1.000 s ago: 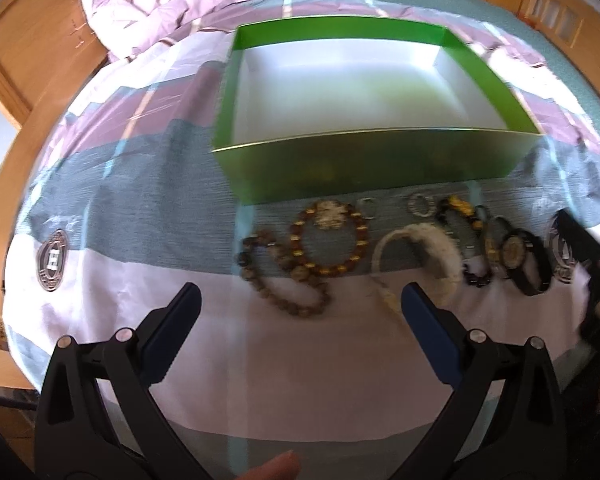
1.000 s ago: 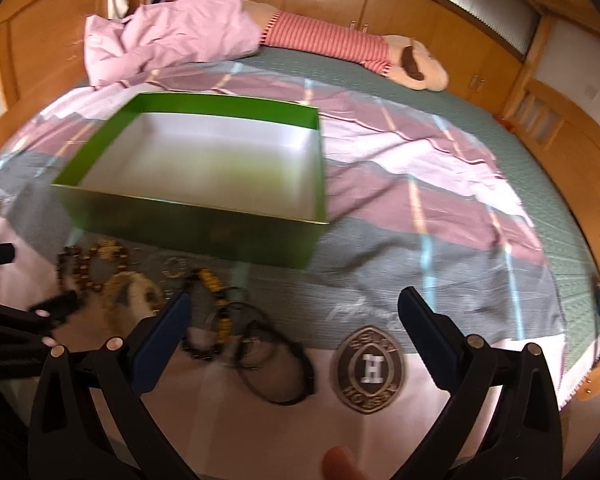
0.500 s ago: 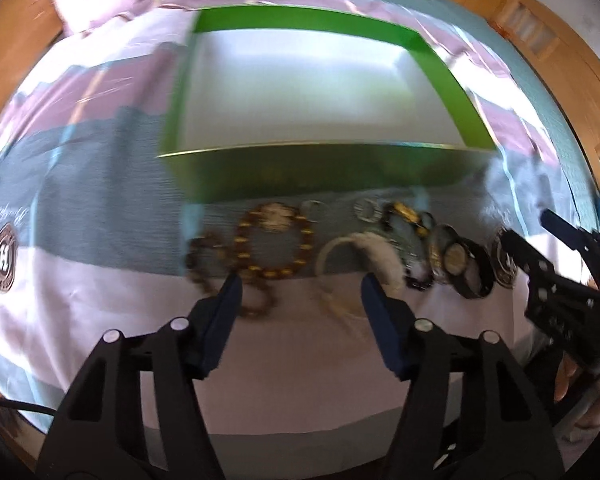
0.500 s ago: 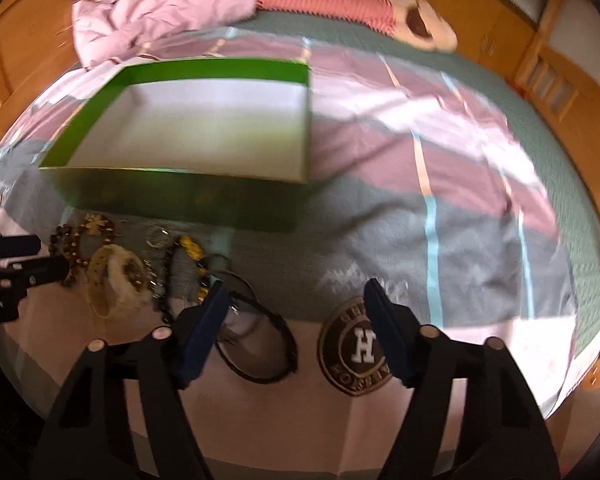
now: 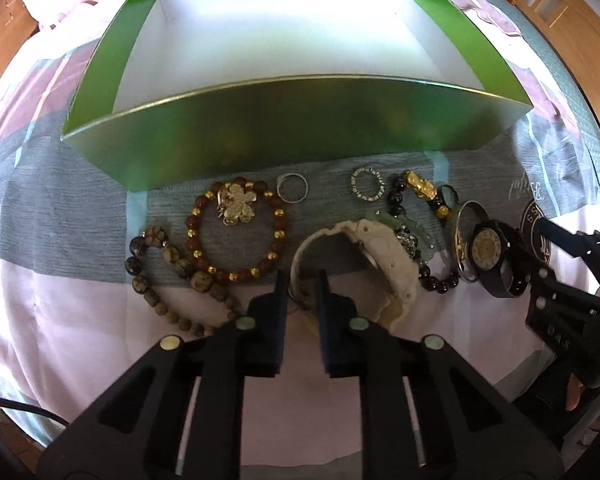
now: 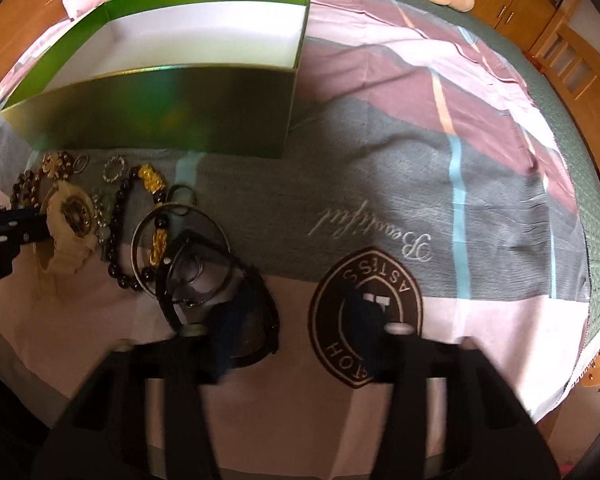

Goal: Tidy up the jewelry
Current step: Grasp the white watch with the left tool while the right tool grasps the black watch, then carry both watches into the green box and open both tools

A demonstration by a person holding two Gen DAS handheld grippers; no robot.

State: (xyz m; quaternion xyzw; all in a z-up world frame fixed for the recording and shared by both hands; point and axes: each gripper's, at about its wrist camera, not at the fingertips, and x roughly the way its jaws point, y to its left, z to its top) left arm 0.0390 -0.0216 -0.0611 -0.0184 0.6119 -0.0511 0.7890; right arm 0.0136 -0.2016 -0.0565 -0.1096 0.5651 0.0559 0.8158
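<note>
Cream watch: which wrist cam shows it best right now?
Left wrist. The cream watch sits near centre, sharp, with the left gripper closed on its strap by the fingers. The right wrist view shows the watch small at the left edge, dial up, with the gripper partly covering it.

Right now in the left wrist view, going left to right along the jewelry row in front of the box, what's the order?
Grey stone bead strand → amber bead bracelet with flower charm → plain silver ring → cream watch, its strap between the left gripper fingers → black watch.
</note>
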